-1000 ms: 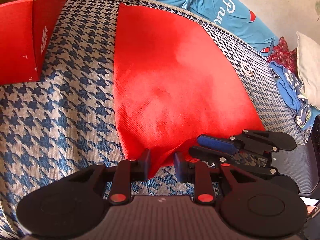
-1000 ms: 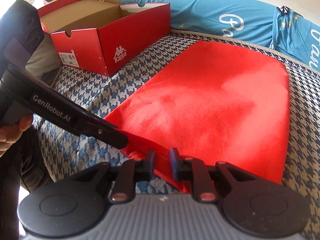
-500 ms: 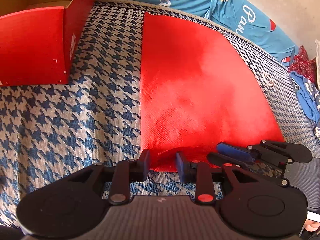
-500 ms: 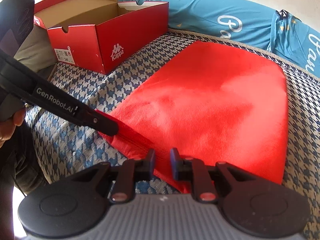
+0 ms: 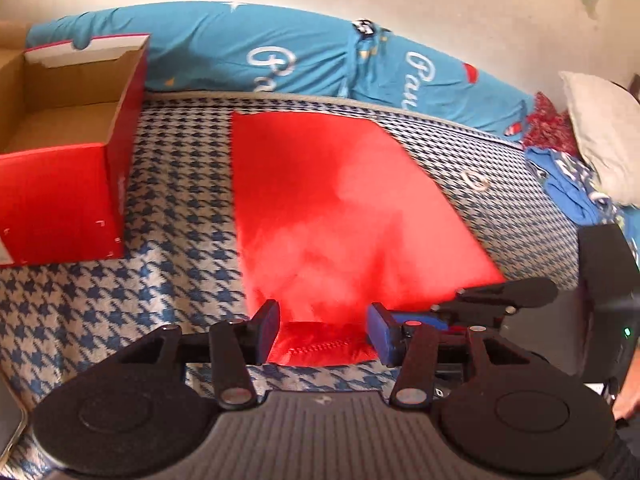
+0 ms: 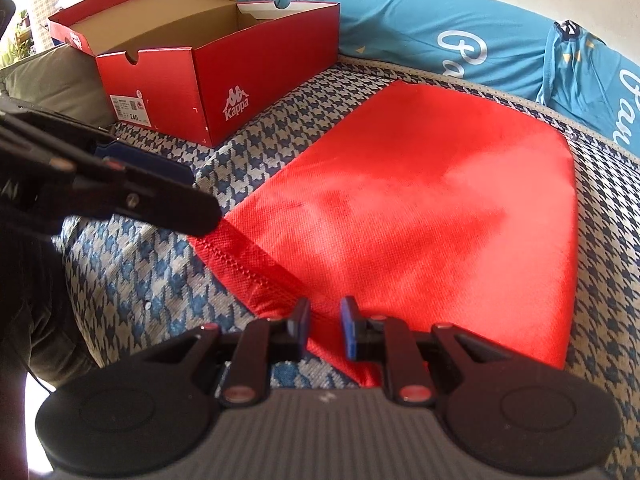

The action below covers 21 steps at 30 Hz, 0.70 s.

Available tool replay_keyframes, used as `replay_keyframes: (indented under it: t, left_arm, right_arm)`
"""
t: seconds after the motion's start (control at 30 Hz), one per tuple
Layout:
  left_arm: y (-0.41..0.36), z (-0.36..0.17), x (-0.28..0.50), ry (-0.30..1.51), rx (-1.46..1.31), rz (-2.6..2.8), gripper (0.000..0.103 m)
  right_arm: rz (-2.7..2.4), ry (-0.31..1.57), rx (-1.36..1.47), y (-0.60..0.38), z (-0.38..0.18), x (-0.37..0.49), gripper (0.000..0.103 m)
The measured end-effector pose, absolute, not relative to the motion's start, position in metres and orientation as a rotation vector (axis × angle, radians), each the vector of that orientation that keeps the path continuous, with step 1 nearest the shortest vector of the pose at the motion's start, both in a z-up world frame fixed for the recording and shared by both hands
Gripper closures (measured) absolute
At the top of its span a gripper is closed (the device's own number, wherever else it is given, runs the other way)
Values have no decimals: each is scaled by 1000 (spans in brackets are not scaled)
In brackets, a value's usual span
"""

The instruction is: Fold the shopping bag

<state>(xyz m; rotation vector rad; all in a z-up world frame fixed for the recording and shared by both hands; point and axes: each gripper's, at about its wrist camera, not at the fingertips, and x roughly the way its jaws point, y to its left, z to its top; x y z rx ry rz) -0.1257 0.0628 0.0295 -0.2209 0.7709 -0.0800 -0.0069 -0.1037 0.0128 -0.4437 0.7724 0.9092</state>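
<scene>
The red shopping bag [image 5: 340,208] lies flat on the houndstooth blanket [image 5: 168,208], its stitched hem toward me. My left gripper [image 5: 322,332] hovers over the hem's left end, jaws opening. The hem lies between and below the pads, which do not touch it. In the right wrist view the bag [image 6: 420,208] spreads ahead, and my right gripper [image 6: 324,324] is shut on its near hem, the red strip pinched between the blue pads. The left gripper [image 6: 188,188] shows there at the left, above the hem's corner. The right gripper [image 5: 452,316] is seen low at the bag's right corner.
An open red shoe box [image 6: 224,64] stands on the blanket left of the bag. A blue printed bolster [image 5: 280,56] runs along the wall behind. A pale pillow [image 5: 600,128] and crumpled blue clothes [image 5: 568,184] lie at the far right.
My left gripper has opened and let go of the bag's corner, then lifted and rolled level. The corner has dropped onto the blanket. The right gripper has held still.
</scene>
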Motion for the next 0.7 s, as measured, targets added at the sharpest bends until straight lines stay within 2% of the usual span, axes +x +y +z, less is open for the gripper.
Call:
replay_keyframes:
  t: [0.7]
  left_arm:
    - [57, -14, -99, 860, -251, 0, 55]
  right_arm:
    - [940, 765, -435, -109, 14, -4, 88]
